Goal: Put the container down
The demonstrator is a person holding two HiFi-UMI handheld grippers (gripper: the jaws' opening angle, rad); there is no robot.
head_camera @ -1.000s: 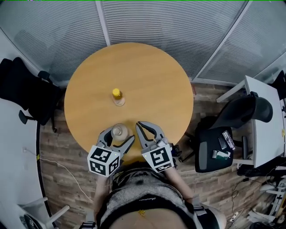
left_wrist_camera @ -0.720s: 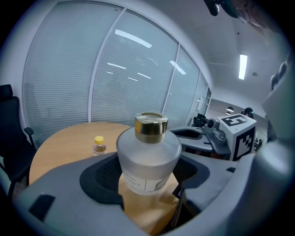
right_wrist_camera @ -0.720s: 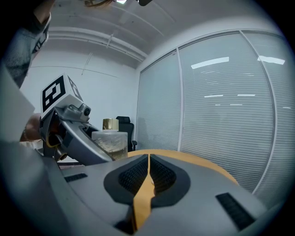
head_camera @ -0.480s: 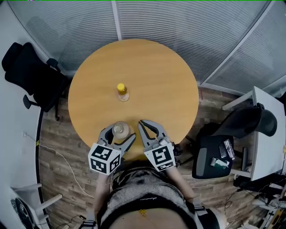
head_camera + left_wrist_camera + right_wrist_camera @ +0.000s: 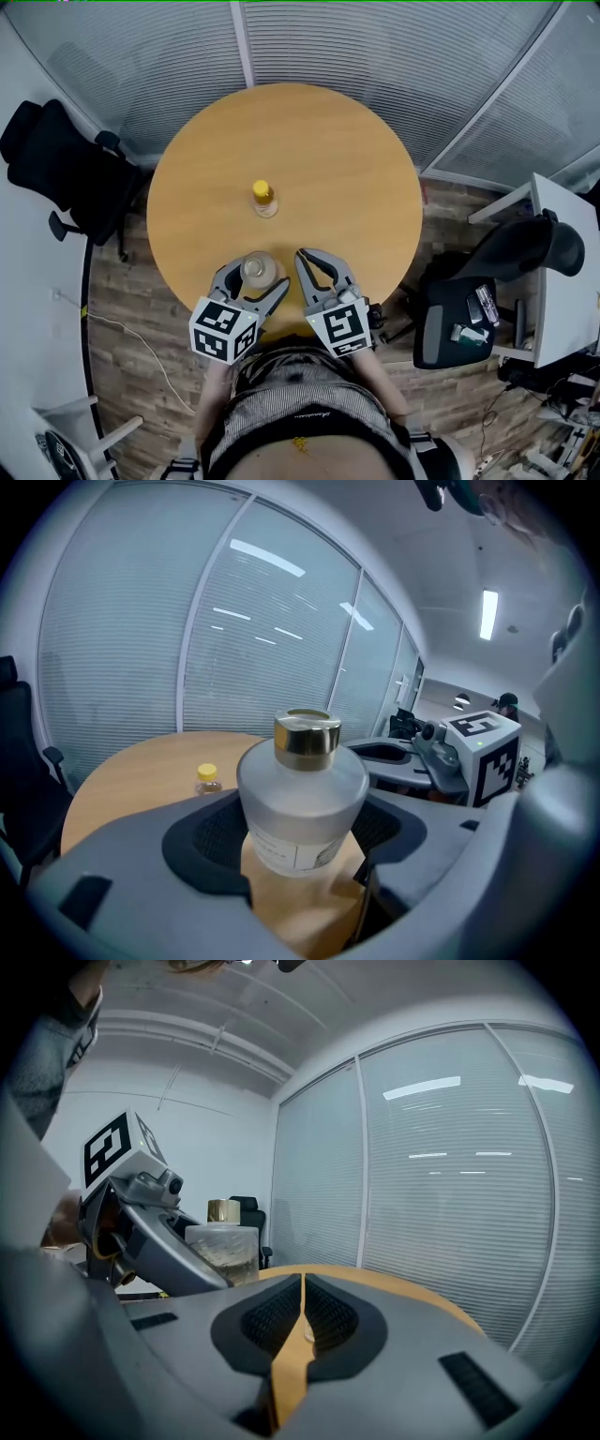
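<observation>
Round wooden table (image 5: 281, 141) ahead, its near edge just under both tools. Left gripper (image 5: 254, 280) level and pointing far, clamped on the frosted container (image 5: 302, 803) around its belly, low over that near edge; cannot tell whether touching the wood. Right gripper (image 5: 300, 1309) just to the right, pressed nearly together on nothing. Probably glass: stiff, weighty, slick, breakable, so best held at the belly, not by the gold cap (image 5: 307, 741). Small yellow-capped bottle (image 5: 264, 198) well apart, farther off.

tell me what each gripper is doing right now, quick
Left gripper: closed on the frosted bottle with the gold cap.
Right gripper: closed, nothing between its jaws.
</observation>
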